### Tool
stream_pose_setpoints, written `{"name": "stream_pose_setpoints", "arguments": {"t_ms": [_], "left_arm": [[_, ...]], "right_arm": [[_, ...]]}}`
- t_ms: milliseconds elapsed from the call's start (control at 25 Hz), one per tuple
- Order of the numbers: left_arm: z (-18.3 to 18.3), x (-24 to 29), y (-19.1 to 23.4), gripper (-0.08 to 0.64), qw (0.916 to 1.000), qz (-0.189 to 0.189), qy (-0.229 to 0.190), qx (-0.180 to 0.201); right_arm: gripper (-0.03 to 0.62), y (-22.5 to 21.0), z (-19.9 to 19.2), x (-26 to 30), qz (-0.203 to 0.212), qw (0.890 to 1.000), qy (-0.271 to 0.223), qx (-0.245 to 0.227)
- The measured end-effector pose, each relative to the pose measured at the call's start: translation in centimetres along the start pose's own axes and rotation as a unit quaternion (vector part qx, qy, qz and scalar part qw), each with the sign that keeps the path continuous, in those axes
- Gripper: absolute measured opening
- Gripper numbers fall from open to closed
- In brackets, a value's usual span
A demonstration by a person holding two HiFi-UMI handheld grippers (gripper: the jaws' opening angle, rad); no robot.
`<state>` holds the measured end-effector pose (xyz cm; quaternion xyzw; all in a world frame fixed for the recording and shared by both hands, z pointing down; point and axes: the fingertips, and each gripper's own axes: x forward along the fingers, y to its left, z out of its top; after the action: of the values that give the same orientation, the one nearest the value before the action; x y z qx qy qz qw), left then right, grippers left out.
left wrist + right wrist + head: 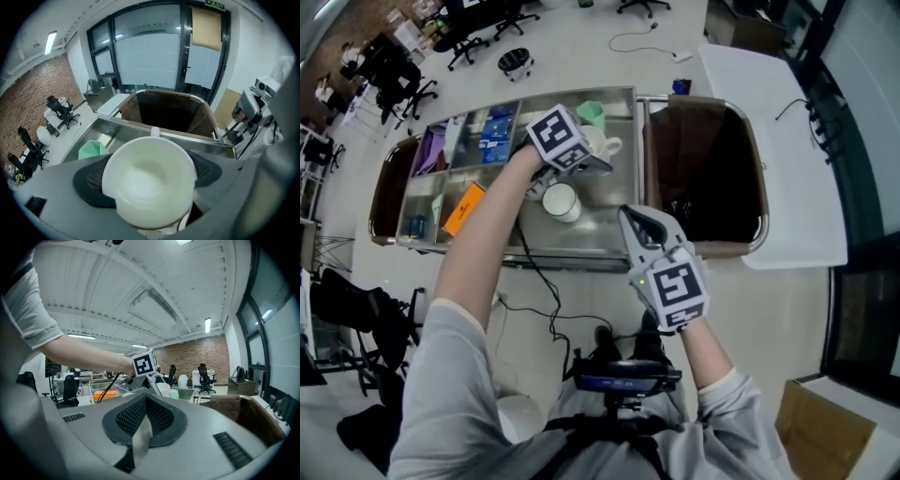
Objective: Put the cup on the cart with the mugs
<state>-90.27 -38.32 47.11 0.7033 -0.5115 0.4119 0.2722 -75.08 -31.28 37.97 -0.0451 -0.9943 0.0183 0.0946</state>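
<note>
Cup [149, 183] in L gripper [555, 189]

The cup [149, 180] looks smooth, glossy ceramic; the cart [595, 225] brushed, dull-shining metal.

- white cup [561, 201]: empty, mouth up, small handle [154, 132] at 12 o'clock in the left gripper view; clamped between the jaws of the left gripper [150, 180], over the cart.
- white mug [602, 145]: near the cup, at 1 o'clock.
- green mug [592, 114]: at 12 o'clock, just behind the white mug.
- cart [572, 251]: steel tray top.
</note>
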Motion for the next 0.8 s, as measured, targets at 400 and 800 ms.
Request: {"name": "stream_pose_setpoints", "arguments": {"t_ms": [400,800], "left_arm": [[-2.0,4.3,1.7,0.463,0.9992,-0.012,0.029,-0.023],[-2.9,6.4,1.6,0.463,0.9991,-0.015,0.03,-0.026]], "right_arm": [[0.009,-0.9,-1.2,0.5,0.0,1.0,0.011,0.011],[0.009,-2.0,-1.9,0.2,-0.013,1.0,0.016,0.02]]}}
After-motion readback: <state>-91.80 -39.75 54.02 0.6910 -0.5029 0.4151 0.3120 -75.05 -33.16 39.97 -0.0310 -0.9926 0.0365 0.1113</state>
